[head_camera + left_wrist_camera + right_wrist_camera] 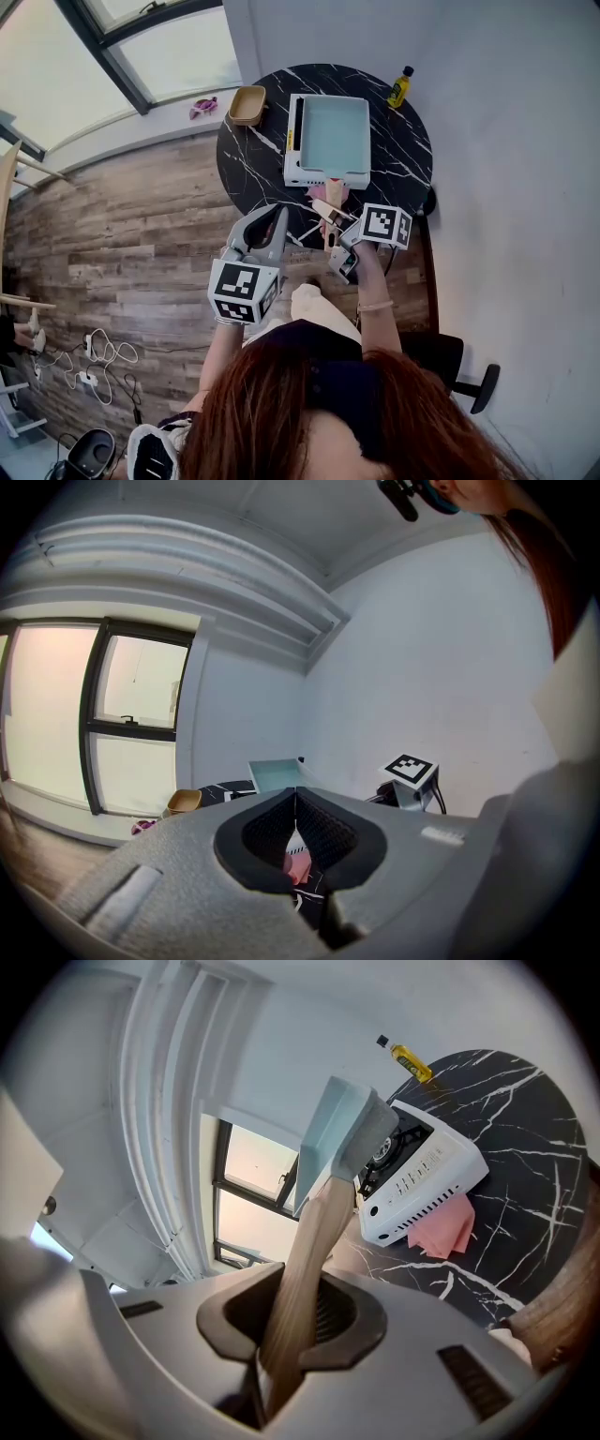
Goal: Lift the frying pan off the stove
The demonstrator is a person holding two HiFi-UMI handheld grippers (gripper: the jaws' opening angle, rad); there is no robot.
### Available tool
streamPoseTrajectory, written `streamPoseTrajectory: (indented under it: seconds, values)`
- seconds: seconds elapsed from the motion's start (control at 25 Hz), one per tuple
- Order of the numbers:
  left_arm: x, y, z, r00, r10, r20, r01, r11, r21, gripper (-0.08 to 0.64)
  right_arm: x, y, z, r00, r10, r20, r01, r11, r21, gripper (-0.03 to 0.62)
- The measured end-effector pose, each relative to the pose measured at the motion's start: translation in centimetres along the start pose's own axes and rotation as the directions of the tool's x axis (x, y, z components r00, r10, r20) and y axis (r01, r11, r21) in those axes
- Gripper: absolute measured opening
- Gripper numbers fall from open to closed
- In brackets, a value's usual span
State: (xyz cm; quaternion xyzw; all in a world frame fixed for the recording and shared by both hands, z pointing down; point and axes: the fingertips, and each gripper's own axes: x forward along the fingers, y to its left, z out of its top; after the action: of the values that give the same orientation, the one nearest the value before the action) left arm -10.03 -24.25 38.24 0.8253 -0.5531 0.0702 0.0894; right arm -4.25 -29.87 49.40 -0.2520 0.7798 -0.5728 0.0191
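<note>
- The right gripper (pixel 291 1321) pinches the light wooden handle (pixel 305 1260) of a pale teal rectangular frying pan (pixel 335 133); the jaws are closed against the handle's sides.
- Held by that handle, the pan hangs over a white portable gas stove (pixel 309 176). It covers nearly all of the stove's top in the head view.
- In the right gripper view the pan tilts, and the black burner shows beneath its grey underside. No view settles whether the pan's far edge touches the stove.
- The left gripper (pixel 296 832) hovers just left of the right one, at the near edge of the table. Its ribbed black pads are pressed together at the tips with nothing between them.
- The stove stands near the middle of a round black marble table with white veins (pixel 253 159).
- A pink folded cloth (pixel 445 1232) lies on the table against the stove's near side, partly under it.
- A small yellow bottle with a dark cap (pixel 400 87) stands at the table's far right edge, well apart from the stove.
- A tan bowl (pixel 247 105) sits at the table's far left edge, beside the window sill.
- Weathered wooden floor planks (pixel 122 244) spread to the left of the table, and a white wall rises on the right.
</note>
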Motion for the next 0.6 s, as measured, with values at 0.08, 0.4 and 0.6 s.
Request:
streamPoseTrajectory:
  seconds: [0.08, 0.4, 0.6]
  values:
    - [-0.1, -0.1, -0.2, 1.000, -0.003, 0.002, 0.003, 1.000, -0.002, 0.014, -0.2, 0.0, -0.1, 1.000, -0.004, 0.005, 0.004, 1.000, -0.004, 0.072]
    - [-0.8, -0.3, -1.2, 1.000, -0.014, 0.009, 0.014, 1.000, 0.015, 0.014, -0.9, 0.3, -1.4, 1.000, -0.004, 0.020, 0.004, 1.000, -0.017, 0.074]
    - [-4.8, -1.7, -0.2, 0.999, -0.028, 0.036, 0.027, 0.999, 0.032, 0.014, -3.3, 3.2, -4.4, 0.999, 0.004, 0.036, -0.003, 0.999, -0.038, 0.077]
